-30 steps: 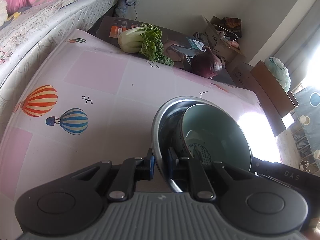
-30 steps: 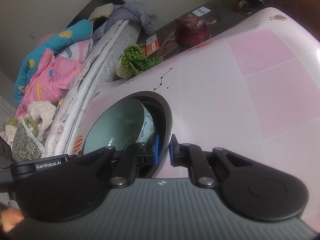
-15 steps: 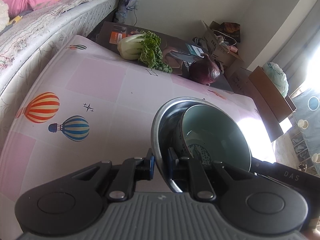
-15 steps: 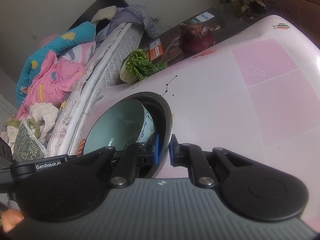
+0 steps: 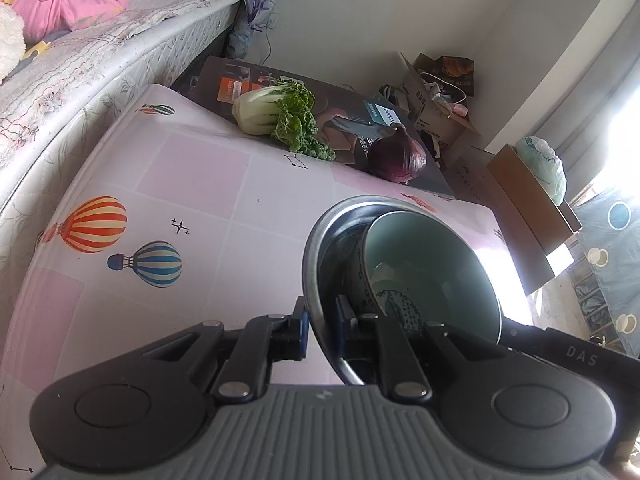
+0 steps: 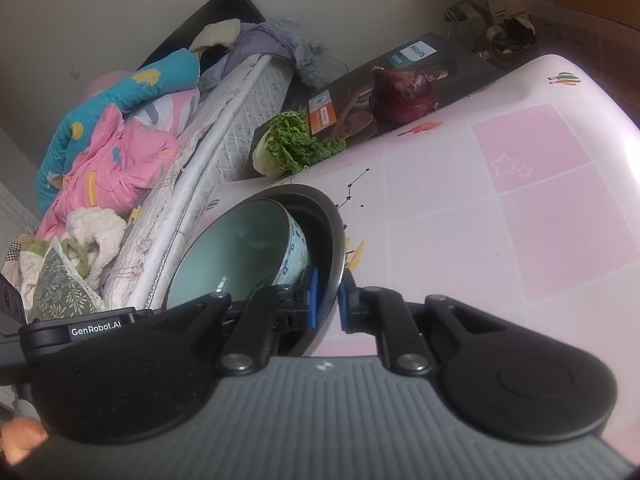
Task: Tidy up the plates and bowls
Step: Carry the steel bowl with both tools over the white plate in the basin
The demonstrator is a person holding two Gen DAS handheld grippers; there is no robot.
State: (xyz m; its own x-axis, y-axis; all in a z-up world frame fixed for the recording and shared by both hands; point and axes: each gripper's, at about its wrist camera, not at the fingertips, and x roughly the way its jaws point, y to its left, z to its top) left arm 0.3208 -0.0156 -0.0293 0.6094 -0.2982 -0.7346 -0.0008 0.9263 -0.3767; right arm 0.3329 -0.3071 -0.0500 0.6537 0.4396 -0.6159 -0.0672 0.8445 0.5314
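Note:
A metal bowl [image 5: 320, 240] holds a pale green ceramic bowl [image 5: 432, 264] with a blue pattern, tilted inside it. My left gripper [image 5: 321, 322] is shut on the metal bowl's near rim, one finger inside and one outside. In the right wrist view my right gripper [image 6: 326, 300] is shut on the opposite rim of the same metal bowl [image 6: 328, 220], with the green bowl [image 6: 240, 256] leaning inside. Both bowls are held above the pink table [image 5: 192, 184].
A bok choy [image 5: 276, 114] and a red onion [image 5: 398, 156] lie on a dark flat box [image 5: 224, 80] at the table's far edge. A bed [image 5: 80, 60] runs along the left. Cardboard boxes [image 5: 520, 188] stand beyond the table on the right.
Both grippers have lifted the stacked bowls a little and tipped the view up: the table and vegetables sit lower and farther in both views. The grips are unchanged.

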